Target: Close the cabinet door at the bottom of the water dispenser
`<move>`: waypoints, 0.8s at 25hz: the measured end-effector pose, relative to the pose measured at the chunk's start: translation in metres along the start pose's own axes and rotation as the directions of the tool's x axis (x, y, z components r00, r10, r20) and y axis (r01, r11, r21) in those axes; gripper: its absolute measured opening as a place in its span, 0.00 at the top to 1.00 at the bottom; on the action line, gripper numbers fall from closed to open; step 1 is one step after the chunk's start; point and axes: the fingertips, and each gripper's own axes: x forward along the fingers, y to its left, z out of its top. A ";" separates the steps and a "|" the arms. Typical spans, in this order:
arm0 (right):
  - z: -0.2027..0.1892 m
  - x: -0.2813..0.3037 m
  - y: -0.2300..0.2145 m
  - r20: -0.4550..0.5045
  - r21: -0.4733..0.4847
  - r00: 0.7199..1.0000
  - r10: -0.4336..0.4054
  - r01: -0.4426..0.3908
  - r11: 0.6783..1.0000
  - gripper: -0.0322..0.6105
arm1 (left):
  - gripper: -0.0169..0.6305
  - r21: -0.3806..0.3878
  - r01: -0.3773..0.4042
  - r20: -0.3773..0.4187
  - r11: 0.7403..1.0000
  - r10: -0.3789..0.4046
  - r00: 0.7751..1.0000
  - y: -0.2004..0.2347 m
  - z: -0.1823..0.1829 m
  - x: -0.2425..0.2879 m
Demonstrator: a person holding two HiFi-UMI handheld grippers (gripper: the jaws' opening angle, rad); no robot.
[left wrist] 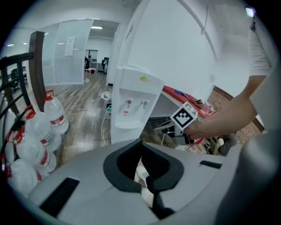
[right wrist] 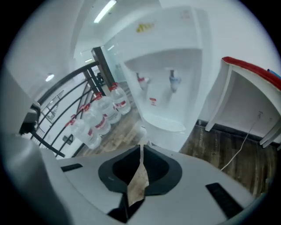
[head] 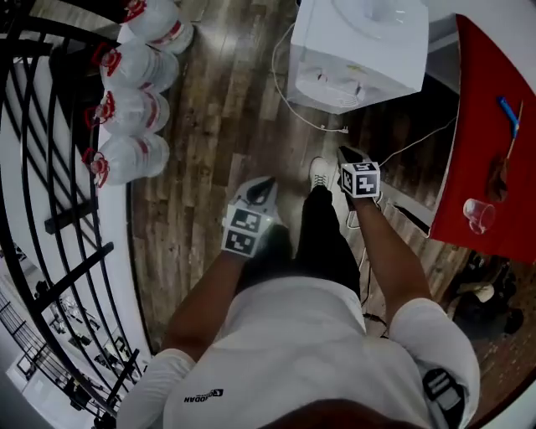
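before the water dispenser [head: 360, 50], both arms lowered
left gripper [head: 265, 188] and right gripper [head: 350, 157] point forward, jaws together on nothing.

Cool white light is pouring down from overhead. The water dispenser [head: 360, 50], off the red desk's [head: 481, 159] far left corner, is glaring, and its top is washing out to near-blank white. Along the desk's left edge the wood floor [head: 394, 126] is sinking into shadow. The head view is going soft and dark at its bottom edge. Both gripper views are bending everything into a fisheye circle, with black filling all 4 corners. In the left gripper view a ceiling panel [left wrist: 96, 27] is glowing far off. In the right gripper view a ceiling strip [right wrist: 104, 11] is streaking bright and the dispenser is smearing out of focus.
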 end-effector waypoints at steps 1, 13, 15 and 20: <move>0.009 -0.017 0.018 0.035 0.003 0.999 0.026 -0.026 1.000 0.89 | 0.97 0.014 0.002 0.008 1.000 -0.003 1.000 0.000 0.000 -0.011; 0.060 -0.232 0.203 0.331 0.043 0.871 0.363 -0.398 0.916 0.91 | 0.97 0.003 0.060 0.143 0.998 -0.059 0.988 -0.017 0.003 -0.133; 0.073 -0.261 0.214 0.376 0.019 0.853 0.361 -0.397 0.918 0.91 | 0.97 0.013 0.071 0.176 0.997 -0.072 0.982 -0.023 0.015 -0.148; 0.103 -0.320 0.222 0.504 -0.004 0.800 0.326 -0.376 0.927 0.91 | 0.97 0.084 0.096 0.268 0.992 -0.115 0.956 -0.047 0.063 -0.179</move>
